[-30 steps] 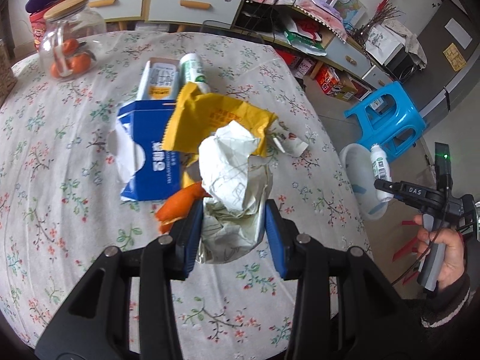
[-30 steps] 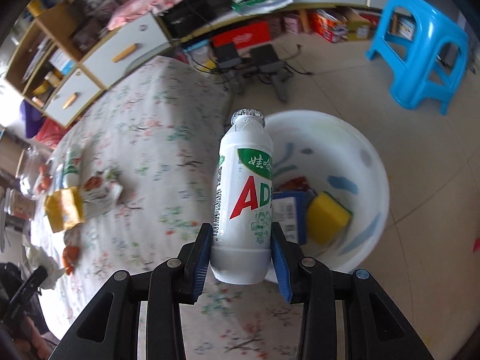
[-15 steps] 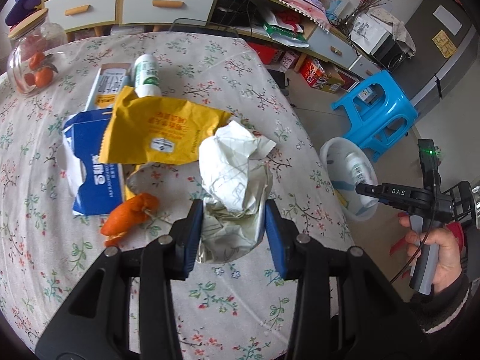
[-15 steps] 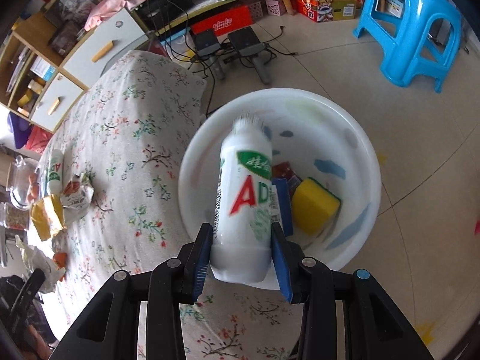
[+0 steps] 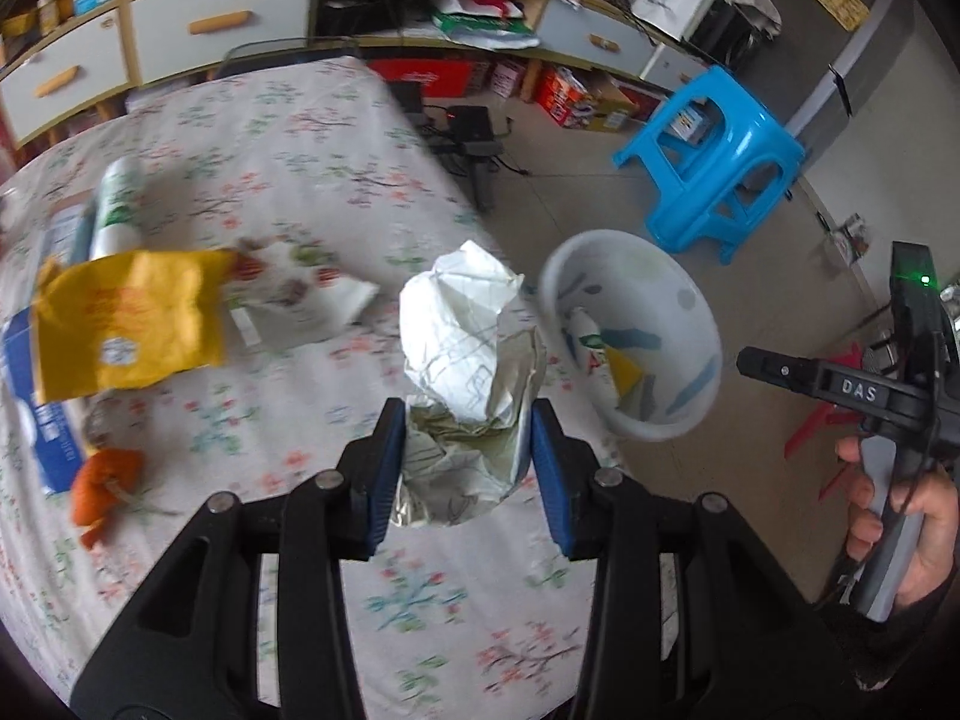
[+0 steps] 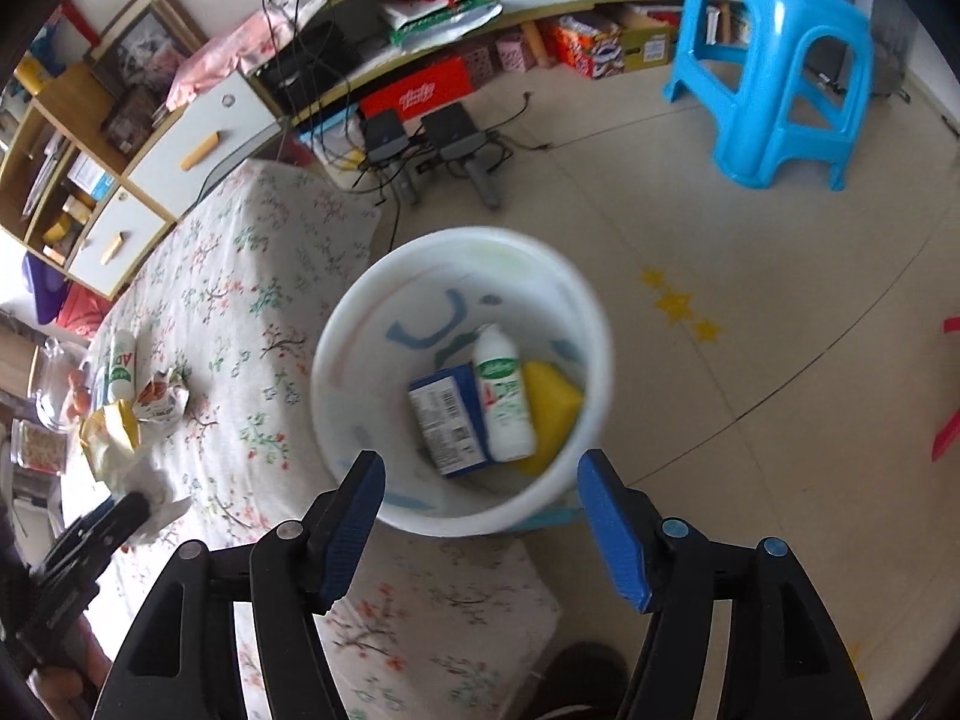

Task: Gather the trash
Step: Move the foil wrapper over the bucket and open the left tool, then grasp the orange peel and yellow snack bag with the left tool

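Presently, the left gripper point(image 5: 470, 468) is clamped on a crumpled wrapper point(image 5: 471, 372), held above the floral table point(image 5: 312, 180) near its edge. Right gripper point(image 6: 480, 516) hangs with jaws spread and empty above the white bin point(image 6: 360, 324) beside the table; inside lie a bottle point(image 6: 503, 402), a blue box point(image 6: 447, 426) and a yellow sponge point(image 6: 552, 414). Left on the table: a yellow bag point(image 5: 129, 324), a second bottle point(image 5: 118, 210) and orange peel point(image 5: 105, 483).

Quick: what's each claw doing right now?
Left claw: closed on the crumpled white paper wad.
Right claw: open, empty, above the white plastic basin.
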